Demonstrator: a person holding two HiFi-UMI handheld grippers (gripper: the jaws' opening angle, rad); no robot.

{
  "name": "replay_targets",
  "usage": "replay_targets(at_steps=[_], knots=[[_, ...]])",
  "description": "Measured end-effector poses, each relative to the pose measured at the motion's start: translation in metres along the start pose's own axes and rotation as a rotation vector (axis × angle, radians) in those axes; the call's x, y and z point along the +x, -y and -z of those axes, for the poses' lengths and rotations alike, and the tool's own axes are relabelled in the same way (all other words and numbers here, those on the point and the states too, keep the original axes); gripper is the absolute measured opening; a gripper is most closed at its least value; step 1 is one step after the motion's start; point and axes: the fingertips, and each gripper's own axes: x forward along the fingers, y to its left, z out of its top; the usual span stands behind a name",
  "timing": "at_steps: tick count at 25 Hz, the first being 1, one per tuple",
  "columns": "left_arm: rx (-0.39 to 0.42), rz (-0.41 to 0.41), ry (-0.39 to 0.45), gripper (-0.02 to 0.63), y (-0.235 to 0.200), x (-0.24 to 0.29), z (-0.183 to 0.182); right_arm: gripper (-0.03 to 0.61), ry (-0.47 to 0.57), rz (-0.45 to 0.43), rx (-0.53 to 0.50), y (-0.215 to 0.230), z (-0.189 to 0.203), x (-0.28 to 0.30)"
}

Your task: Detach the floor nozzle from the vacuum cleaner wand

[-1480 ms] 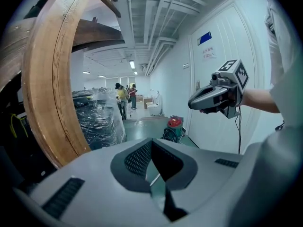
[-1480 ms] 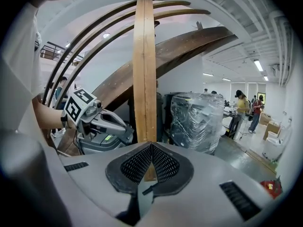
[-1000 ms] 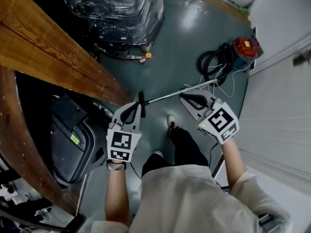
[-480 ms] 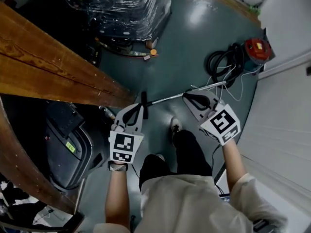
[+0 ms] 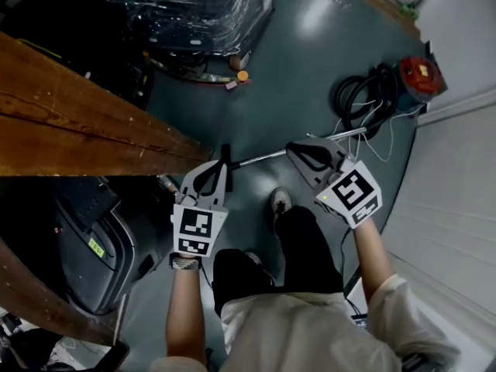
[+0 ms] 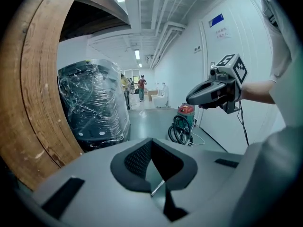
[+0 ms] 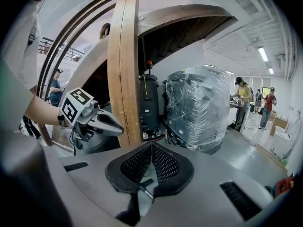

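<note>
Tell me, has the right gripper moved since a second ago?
Yes: the right gripper has dropped toward the vacuum wand, now covering part of it.

Wand (image 5: 263, 157): bright polished metal. Floor (image 5: 310, 84) beneath it: smooth, glossy (reflecting lights). Beam (image 5: 70, 122) beside wand: worn, grained wood.

Silver wand (image 5: 262, 157) lying flat, black nozzle (image 5: 225, 154) attached

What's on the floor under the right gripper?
The silver wand runs beneath the right gripper, which covers its middle stretch. Its left end meets the black floor nozzle by the left gripper. Whether anything else lies under the right gripper is hidden.
</note>
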Motion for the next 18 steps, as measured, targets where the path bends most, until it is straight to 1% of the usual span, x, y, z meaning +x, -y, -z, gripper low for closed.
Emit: replay_targets(at_steps=[5, 8, 11, 15, 18], knots=[[0.005, -0.001, -0.008, -0.003, -0.011, 0.024, 0.035, 0.028, 0.009, 0.000, -0.008, 0.006, 0.027, 0.029], [0.034, 0.005, -0.027, -0.003, -0.015, 0.043, 0.063, 0.028, 0.005, -0.003, -0.020, 0.011, 0.045, 0.046], [0.037, 0.021, -0.008, -0.003, -0.014, 0.060, 0.083, 0.028, 0.001, -0.008, -0.032, 0.014, 0.066, 0.064], [0.074, 0.040, 0.012, -0.003, -0.010, 0.086, 0.115, 0.028, 0.021, -0.036, -0.017, 0.017, 0.105, 0.092], [0.119, 0.053, 0.017, -0.003, -0.012, 0.115, 0.148, 0.028, 0.049, -0.043, -0.012, 0.026, 0.140, 0.120]])
